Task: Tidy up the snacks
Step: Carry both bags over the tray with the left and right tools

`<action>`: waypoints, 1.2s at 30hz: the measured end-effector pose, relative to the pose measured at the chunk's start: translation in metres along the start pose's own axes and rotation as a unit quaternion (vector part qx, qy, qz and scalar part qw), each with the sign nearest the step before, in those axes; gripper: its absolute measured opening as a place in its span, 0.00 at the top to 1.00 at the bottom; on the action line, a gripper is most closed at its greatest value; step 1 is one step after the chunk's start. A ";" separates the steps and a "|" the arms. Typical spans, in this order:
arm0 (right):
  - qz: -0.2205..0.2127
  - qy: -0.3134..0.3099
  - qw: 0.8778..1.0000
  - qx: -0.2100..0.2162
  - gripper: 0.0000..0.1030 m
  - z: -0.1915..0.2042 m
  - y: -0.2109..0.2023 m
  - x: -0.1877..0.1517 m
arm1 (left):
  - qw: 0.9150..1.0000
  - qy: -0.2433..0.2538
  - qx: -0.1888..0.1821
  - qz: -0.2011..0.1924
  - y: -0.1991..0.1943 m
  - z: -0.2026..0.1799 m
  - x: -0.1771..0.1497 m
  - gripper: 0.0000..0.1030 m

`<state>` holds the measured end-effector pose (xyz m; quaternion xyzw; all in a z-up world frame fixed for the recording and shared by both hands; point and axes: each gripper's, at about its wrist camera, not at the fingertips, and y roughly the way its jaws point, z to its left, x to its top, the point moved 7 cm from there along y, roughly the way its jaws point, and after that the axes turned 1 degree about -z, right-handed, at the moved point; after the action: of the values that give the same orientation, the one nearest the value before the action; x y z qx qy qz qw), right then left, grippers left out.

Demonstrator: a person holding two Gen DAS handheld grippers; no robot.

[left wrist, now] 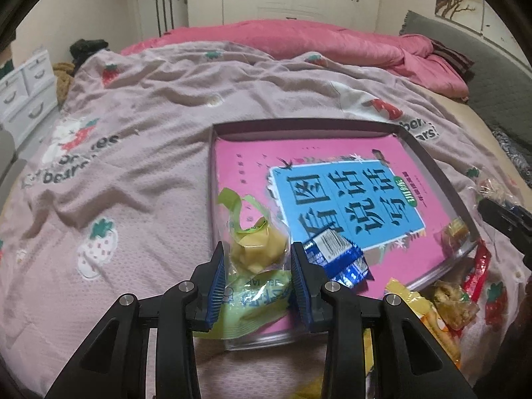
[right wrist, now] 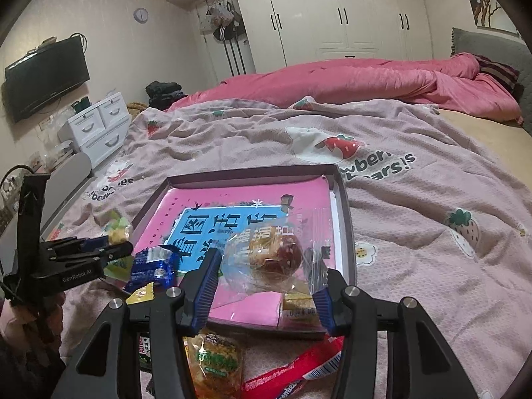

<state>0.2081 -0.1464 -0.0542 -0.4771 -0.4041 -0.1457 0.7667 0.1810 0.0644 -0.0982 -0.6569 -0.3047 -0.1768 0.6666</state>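
A shallow grey tray (left wrist: 429,159) holding a pink and blue book (left wrist: 332,193) lies on the bed; it also shows in the right wrist view (right wrist: 345,212). My left gripper (left wrist: 258,267) is shut on a clear bag with a yellow snack (left wrist: 259,249), held over the tray's near left corner above a green packet (left wrist: 256,302). A blue packet (left wrist: 335,256) lies on the book beside it. My right gripper (right wrist: 266,276) is shut on a clear bag with a brown pastry (right wrist: 276,256), held over the tray's near edge. The left gripper shows at the left in the right wrist view (right wrist: 99,249).
Loose snacks lie in front of the tray: a red stick packet (right wrist: 299,372), a clear packet with green label (right wrist: 216,365), yellow packets (left wrist: 419,309). A pink strawberry-print blanket (left wrist: 133,166) covers the bed. A pink duvet (right wrist: 365,79) lies behind. White drawers (right wrist: 99,126) stand at left.
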 end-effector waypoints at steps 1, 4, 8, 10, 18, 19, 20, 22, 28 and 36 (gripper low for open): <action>0.002 -0.001 1.000 -0.001 0.50 0.001 0.002 0.000 | 1.000 0.001 -0.004 0.001 0.001 -0.002 -0.001 0.63; 0.009 -0.003 1.000 -0.001 0.50 0.001 0.007 -0.002 | 1.000 0.001 -0.012 0.003 0.003 -0.008 -0.001 0.63; 0.021 -0.006 1.000 0.000 0.50 0.003 0.015 -0.005 | 1.000 -0.001 -0.029 0.008 0.004 -0.015 -0.003 0.63; 0.028 -0.008 1.000 0.002 0.50 0.004 0.019 -0.008 | 0.999 0.002 -0.035 0.009 0.004 -0.019 -0.004 0.63; 0.050 -0.030 0.998 0.010 0.50 0.015 0.031 -0.017 | 0.998 0.007 -0.055 0.017 0.008 -0.029 -0.008 0.63; 0.054 -0.033 0.998 0.011 0.50 0.016 0.033 -0.017 | 0.998 0.006 -0.057 0.019 0.008 -0.029 -0.009 0.63; 0.057 -0.035 0.998 0.012 0.50 0.018 0.035 -0.019 | 0.998 0.005 -0.059 0.019 0.008 -0.029 -0.009 0.63; 0.064 -0.039 0.997 0.013 0.50 0.019 0.038 -0.021 | 0.998 0.004 -0.061 0.021 0.009 -0.029 -0.009 0.63; 0.080 -0.047 0.996 0.011 0.50 0.022 0.045 -0.028 | 0.997 -0.001 -0.067 0.023 0.010 -0.027 -0.009 0.63; 0.086 -0.043 0.995 0.006 0.49 0.019 0.048 -0.031 | 0.997 -0.001 -0.067 0.024 0.011 -0.026 -0.009 0.62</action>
<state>0.2086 -0.1112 -0.1029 -0.5113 -0.3951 -0.0562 0.7612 0.1854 0.0381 -0.1109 -0.7075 -0.2774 -0.1801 0.6245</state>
